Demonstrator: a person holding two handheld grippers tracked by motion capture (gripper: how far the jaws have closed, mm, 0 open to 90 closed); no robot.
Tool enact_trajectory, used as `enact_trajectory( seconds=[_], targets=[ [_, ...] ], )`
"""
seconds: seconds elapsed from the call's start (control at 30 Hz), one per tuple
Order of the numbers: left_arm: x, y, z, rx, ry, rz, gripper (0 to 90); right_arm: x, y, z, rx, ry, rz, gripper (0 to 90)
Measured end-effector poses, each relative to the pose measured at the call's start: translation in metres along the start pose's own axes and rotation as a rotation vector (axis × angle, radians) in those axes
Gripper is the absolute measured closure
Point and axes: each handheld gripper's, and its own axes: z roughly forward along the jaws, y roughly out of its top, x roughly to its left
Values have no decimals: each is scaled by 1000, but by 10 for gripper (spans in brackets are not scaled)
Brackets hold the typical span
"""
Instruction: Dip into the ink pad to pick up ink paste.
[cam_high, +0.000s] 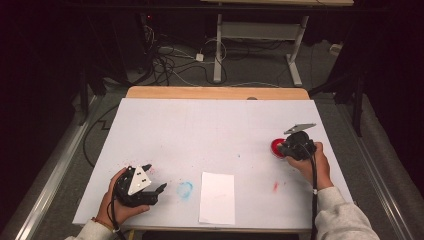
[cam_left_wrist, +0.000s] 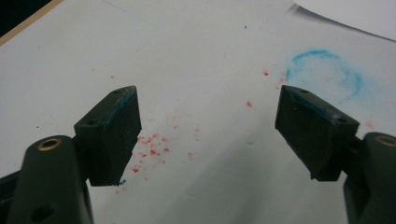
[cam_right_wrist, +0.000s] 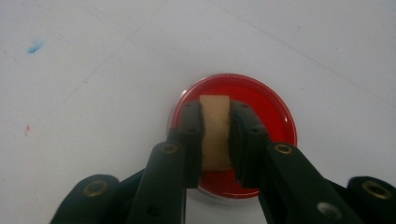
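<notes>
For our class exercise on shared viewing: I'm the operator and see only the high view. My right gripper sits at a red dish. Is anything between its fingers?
Observer: Yes. In the right gripper view, the right gripper is shut on a tan block, held upright over the red dish. Whether the block touches the red I cannot tell.
Operator: And the left gripper's fingers, anything on them?
Observer: The left gripper is open with nothing between its fingers. There are blue traces along the top edges of the pads.
</notes>
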Motion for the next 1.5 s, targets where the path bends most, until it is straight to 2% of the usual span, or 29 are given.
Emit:
enact_trajectory(
  seconds=[0.33,0.9,1.07,1.33,1.43,1.5],
  targets=[
    [-1,0,0,8,-3,4,217,2,0,1,2,-14,-21,767],
    [-2,1,1,7,-6,5,217,2,-4,3,-14,-19,-12,768],
    [-2,1,1,8,-7,6,217,6,-2,3,-3,-43,-44,768],
    [-2,1,1,7,-7,7,217,7,-2,3,-3,-47,-42,767],
    [-1,1,1,9,-8,9,217,1,-1,1,-2,-17,-10,767],
    [0,1,2,13,-8,11,217,0,1,-4,-19,-30,-8,767]
  ],
)
